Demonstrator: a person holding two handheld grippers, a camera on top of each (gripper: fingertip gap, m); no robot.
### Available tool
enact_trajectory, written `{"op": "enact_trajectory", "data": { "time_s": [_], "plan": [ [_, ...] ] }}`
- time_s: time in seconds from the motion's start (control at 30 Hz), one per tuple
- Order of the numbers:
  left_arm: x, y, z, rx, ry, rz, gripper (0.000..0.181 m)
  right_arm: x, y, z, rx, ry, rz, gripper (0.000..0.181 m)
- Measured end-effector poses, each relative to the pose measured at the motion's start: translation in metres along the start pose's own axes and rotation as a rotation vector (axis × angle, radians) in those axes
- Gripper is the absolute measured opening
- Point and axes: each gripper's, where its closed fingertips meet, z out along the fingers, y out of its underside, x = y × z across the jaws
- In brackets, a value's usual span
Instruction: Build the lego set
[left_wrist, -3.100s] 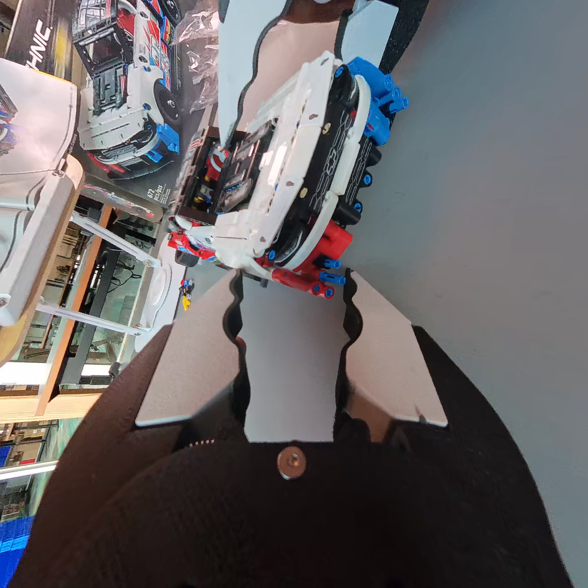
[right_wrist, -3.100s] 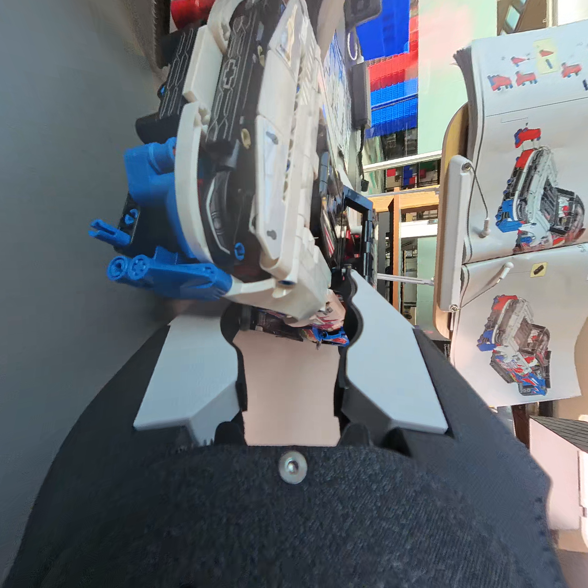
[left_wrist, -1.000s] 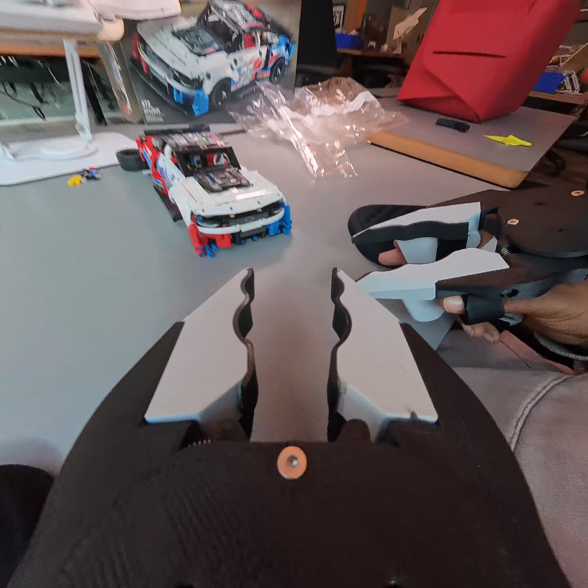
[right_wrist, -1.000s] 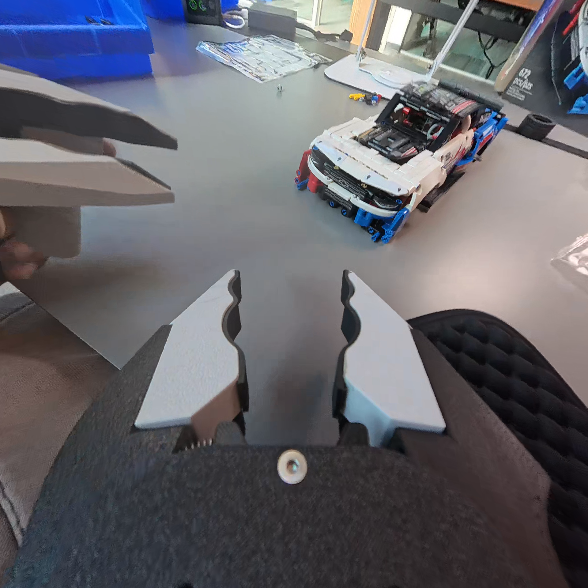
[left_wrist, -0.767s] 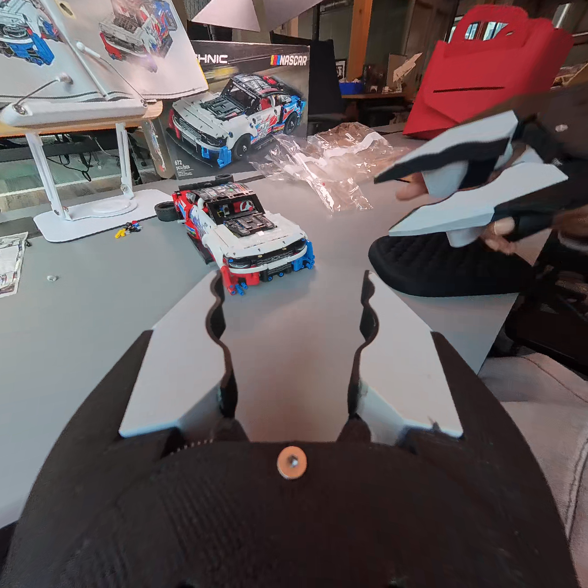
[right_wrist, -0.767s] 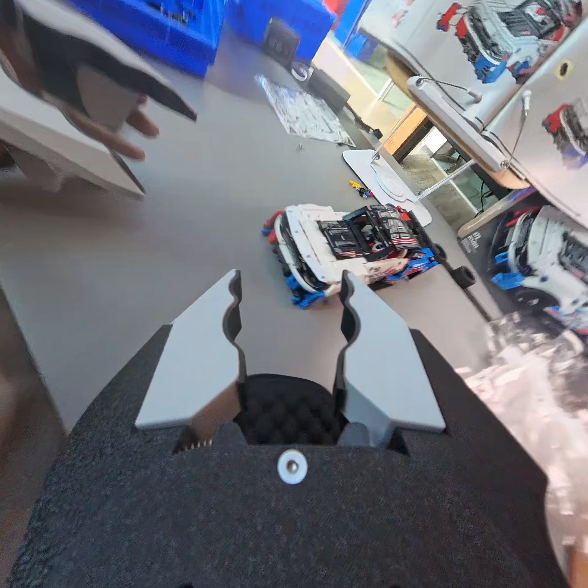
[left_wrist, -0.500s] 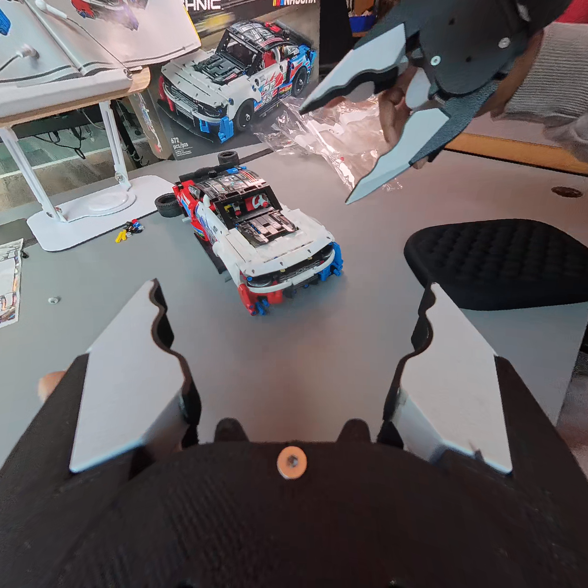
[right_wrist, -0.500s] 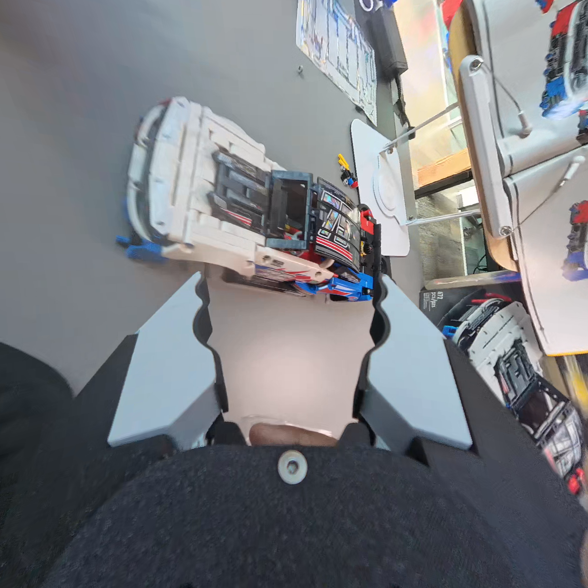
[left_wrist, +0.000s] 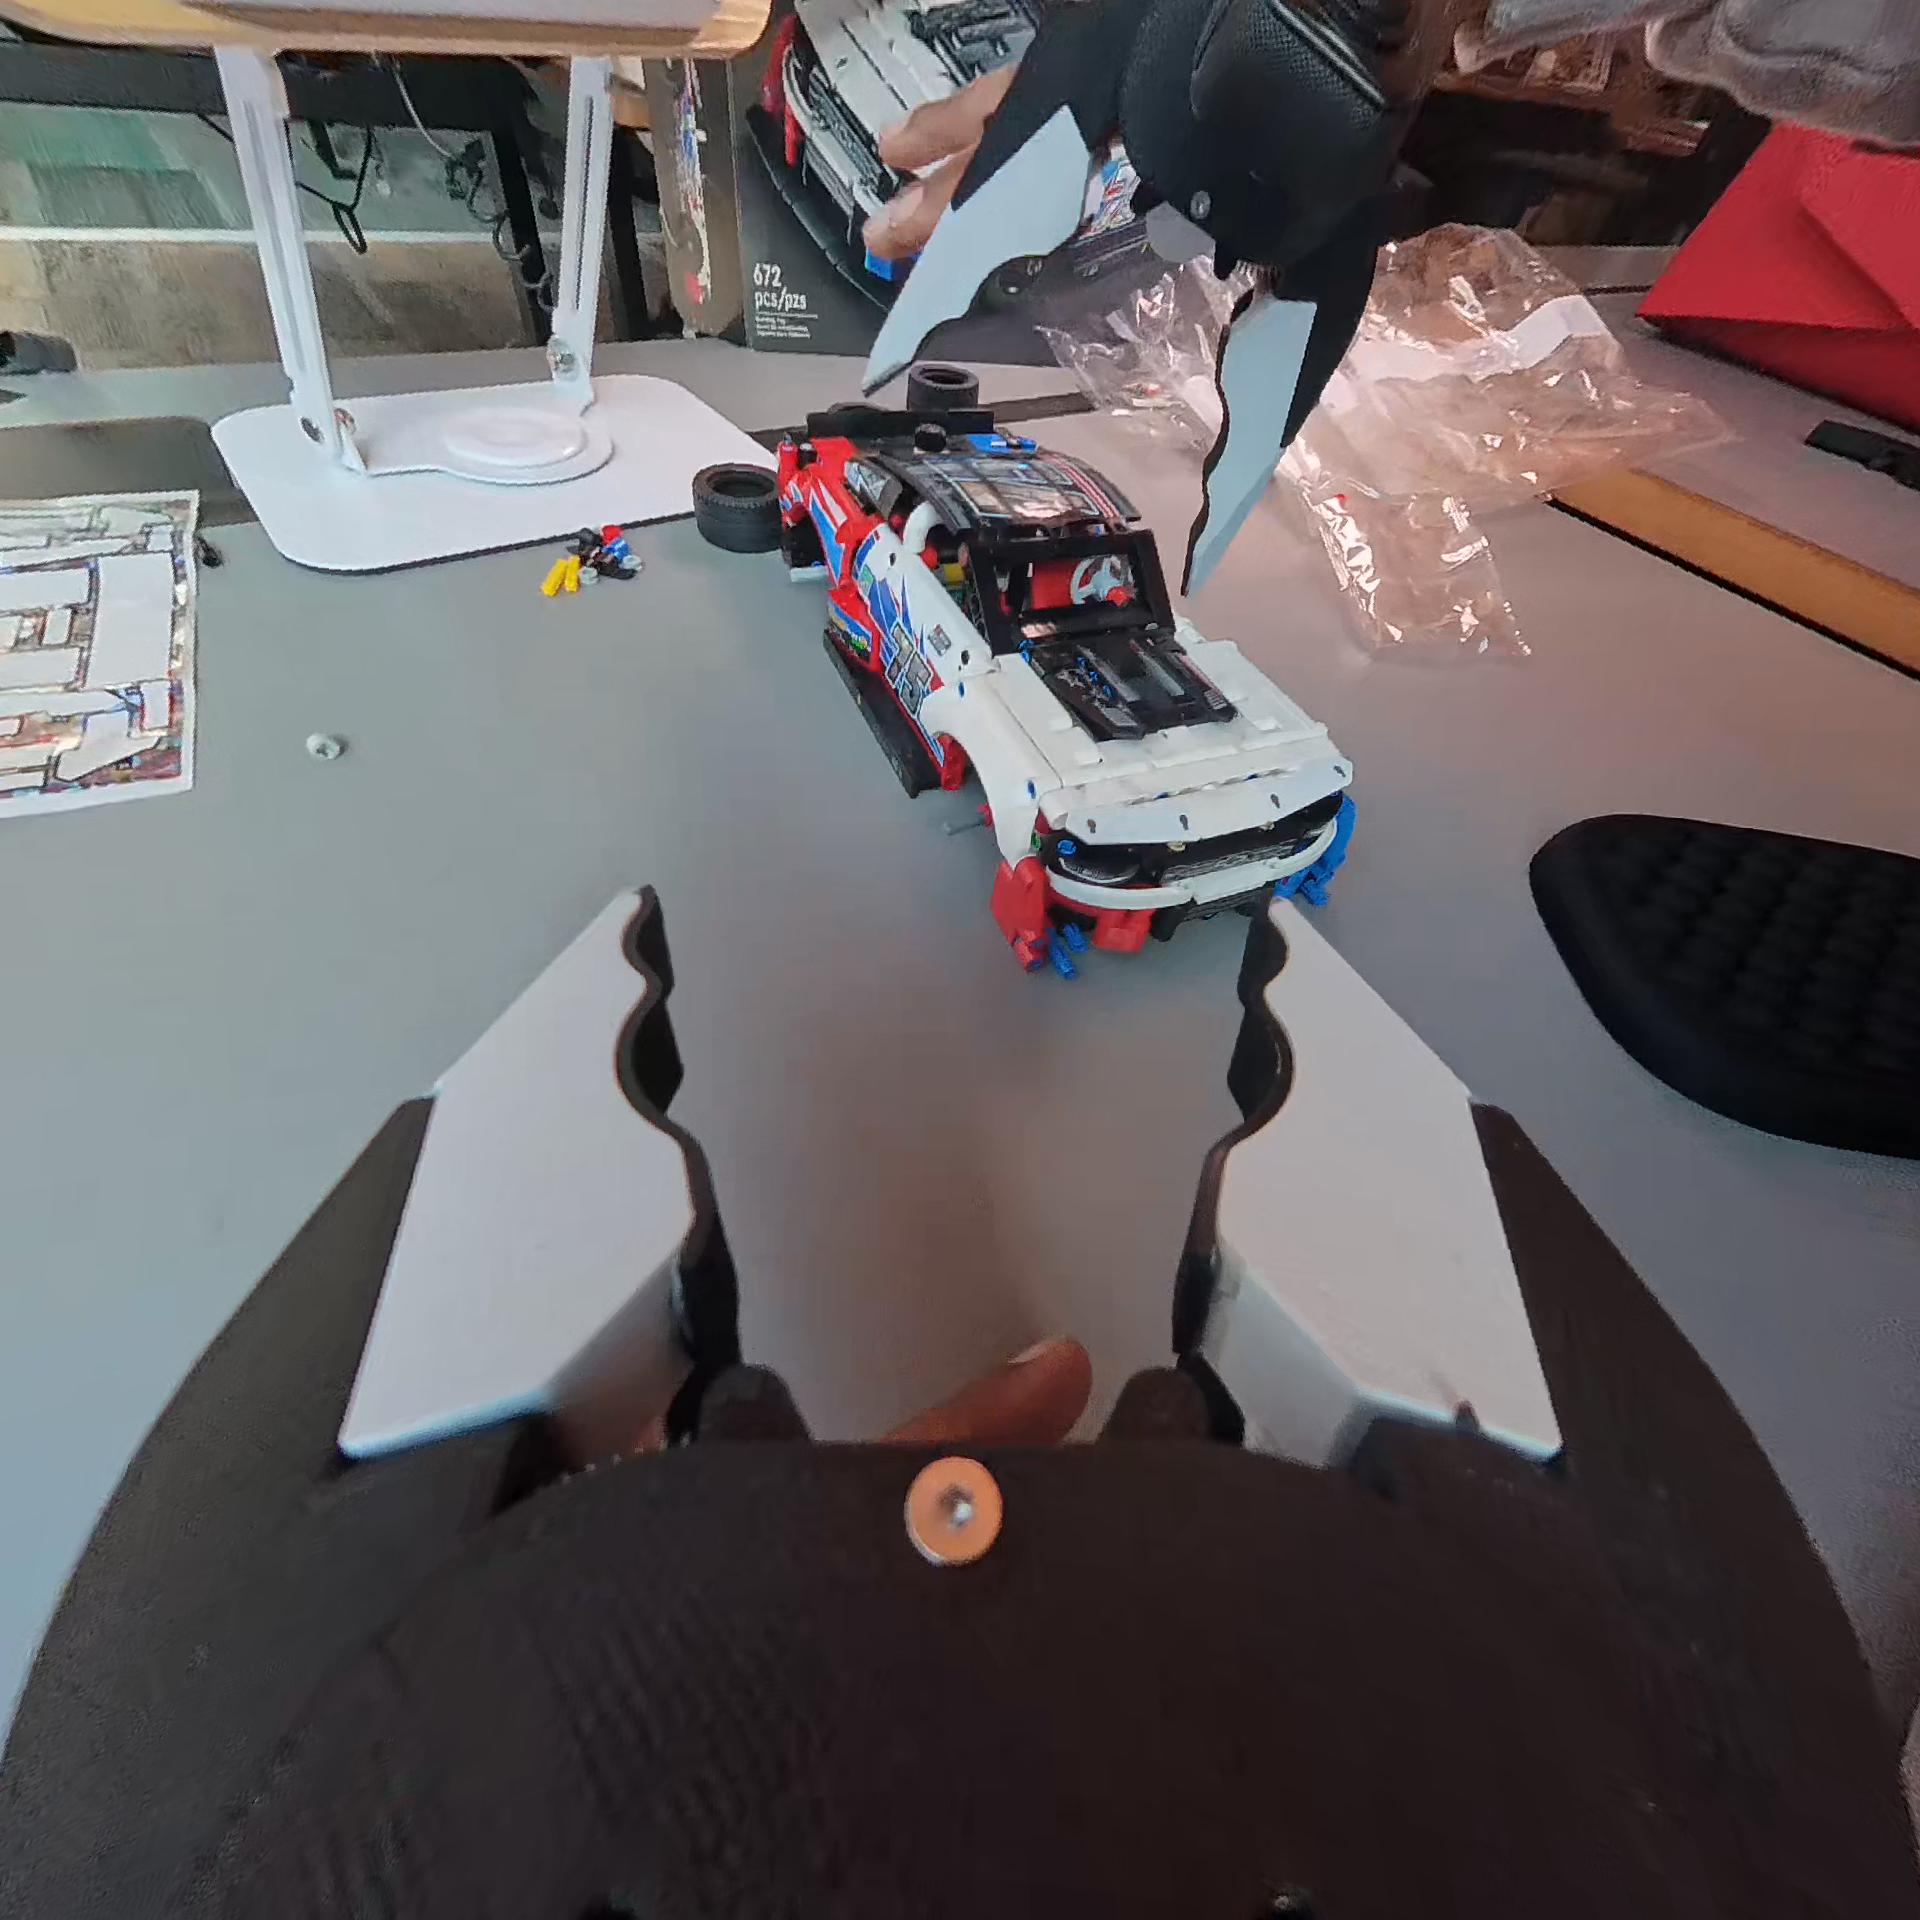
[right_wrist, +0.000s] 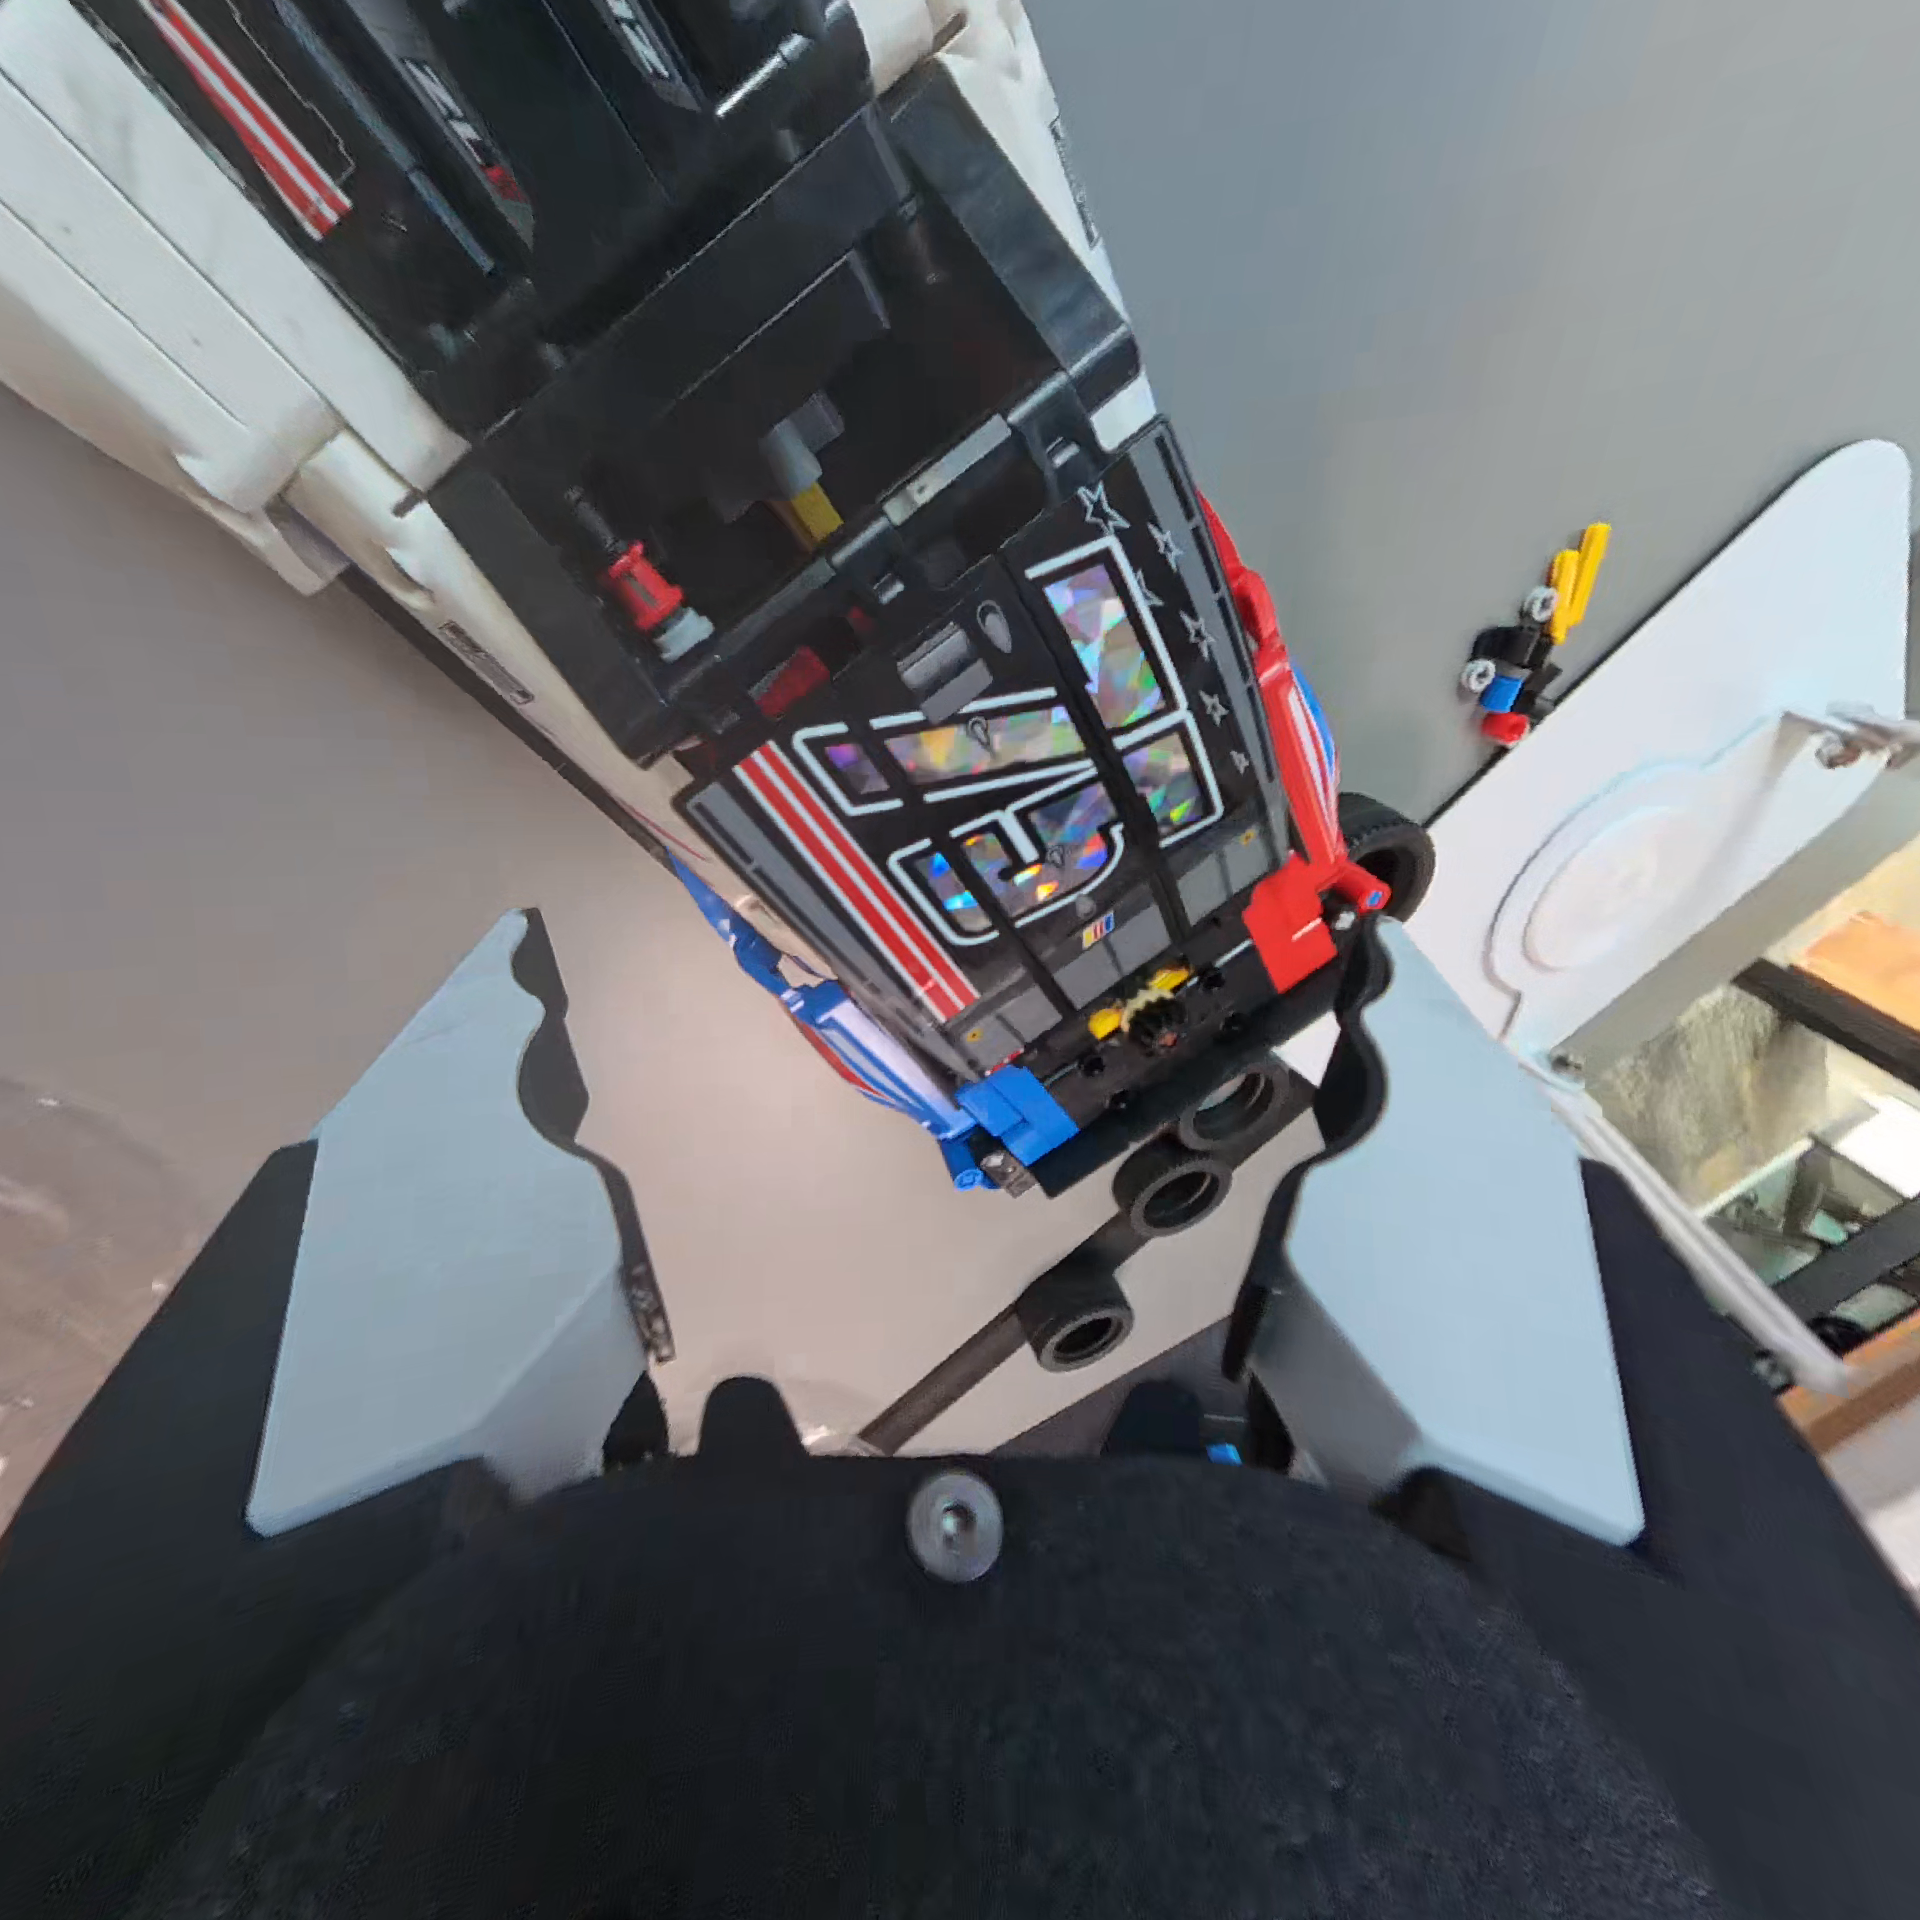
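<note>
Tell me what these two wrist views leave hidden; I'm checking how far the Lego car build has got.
- Red, white and blue Lego race car: its far side is turned away in the left wrist view; its front is cut off by the edge in the right wrist view.
- Small loose pieces by the white stand base: too small to identify.
- Black tyres: their total number is unclear, since the car hides the table behind it.

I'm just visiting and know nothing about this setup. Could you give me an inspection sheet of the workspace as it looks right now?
Surface: grey table, mostly bare.
Job's things: lego car standing wheel-less; loose tyres behind it; small loose pieces.
Clutter: plastic bags, sticker sheet, black pad.
Grippers: left gripper open, empty; right gripper open above the car's rear.
Cables: nothing seen on the table.
Surroundings: white stand, set box, red bag.
</note>
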Motion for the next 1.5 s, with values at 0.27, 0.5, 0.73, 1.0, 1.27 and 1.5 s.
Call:
{"op": "enact_trajectory", "data": {
  "time_s": [0.27,0.5,0.73,1.0,1.27,1.5],
  "plan": [
    [-0.003,0.004,0.009,-0.019,0.006,0.071,0.088,0.000,-0.019,0.017,0.085,-0.085,-0.041,0.127],
    [-0.009,-0.012,-0.001,-0.007,0.061,0.065,0.082,-0.041,-0.001,0.002,-0.020,-0.077,0.442,0.124],
    [-0.003,-0.040,-0.015,0.040,0.176,0.065,0.089,-0.071,-0.040,-0.017,-0.012,-0.024,0.979,0.111],
    [-0.015,-0.035,0.012,-0.079,0.254,0.227,0.091,-0.048,-0.067,-0.013,0.092,0.067,1.015,0.109],
    [-0.039,-0.035,0.030,-0.054,0.247,0.218,0.093,-0.051,-0.055,-0.086,0.468,0.403,1.174,0.103],
    [-0.116,-0.098,0.060,0.153,0.028,0.087,0.078,-0.016,0.033,-0.143,0.808,0.858,1.312,0.061]
  ]
}}
